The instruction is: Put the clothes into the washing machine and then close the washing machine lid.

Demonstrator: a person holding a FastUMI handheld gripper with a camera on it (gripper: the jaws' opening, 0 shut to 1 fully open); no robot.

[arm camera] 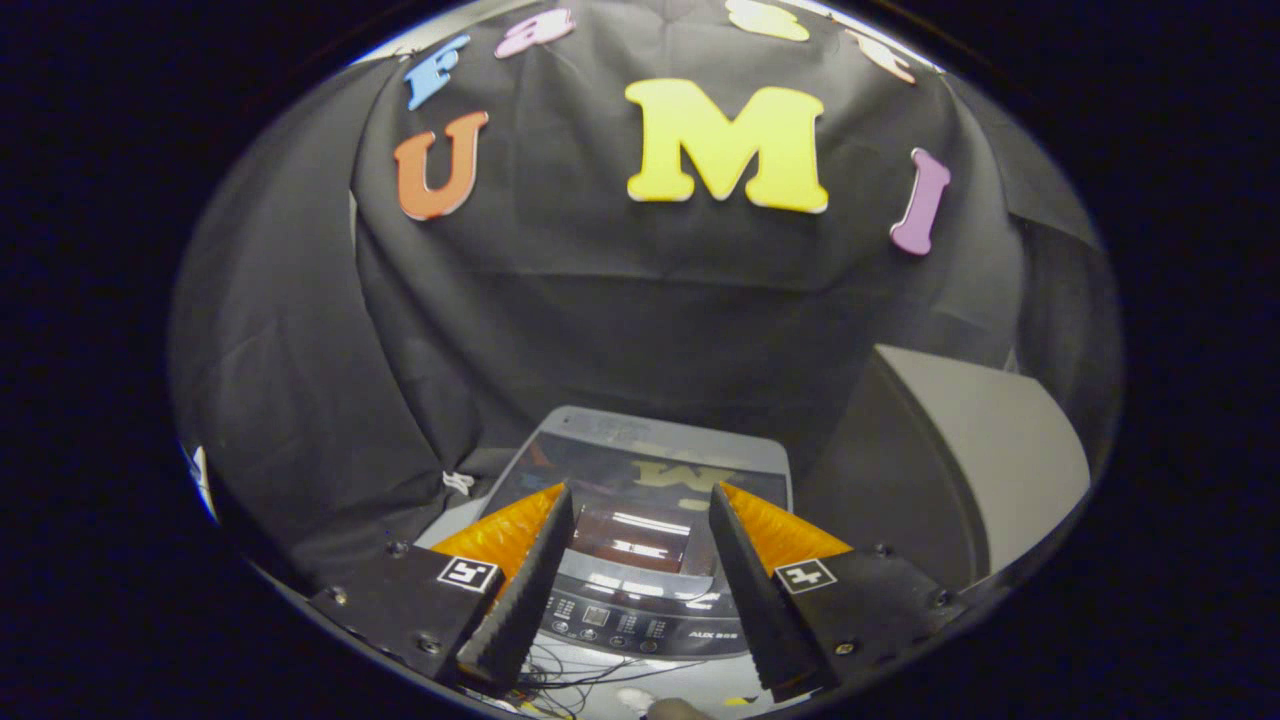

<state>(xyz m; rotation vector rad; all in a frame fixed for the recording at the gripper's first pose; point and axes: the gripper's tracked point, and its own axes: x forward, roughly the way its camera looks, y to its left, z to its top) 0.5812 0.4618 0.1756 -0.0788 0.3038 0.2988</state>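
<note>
- Tool (640, 510) spread wide, released, nothing held; both fingers (525, 580) black with ribbed inner faces and orange backing, a square marker on each base.
- Washing machine (640, 590) sits straight ahead and below the tool, seen through the gap between the fingers.
- Washing machine lid (650, 460) is down, flat on the machine top; dark and glossy, it mirrors the booth wall. Its far edge lies beyond the fingertips.
- A reddish-brown patch with bright streaks shows on the lid between the two fingers; cannot tell whether it is a reflection or something under the lid.
- Control panel (625, 622) with small buttons lies at the near edge of the machine, low between the finger bases.
- Thin dark cables (560, 680) trail below the panel, nearest the tool.
- A grey box-like unit (985, 470) stands off to the right of the right finger, beside the machine, apart from it.
- A small white bit (458, 482) lies left of the machine, beyond the left fingertip; too small to identify.
</note>
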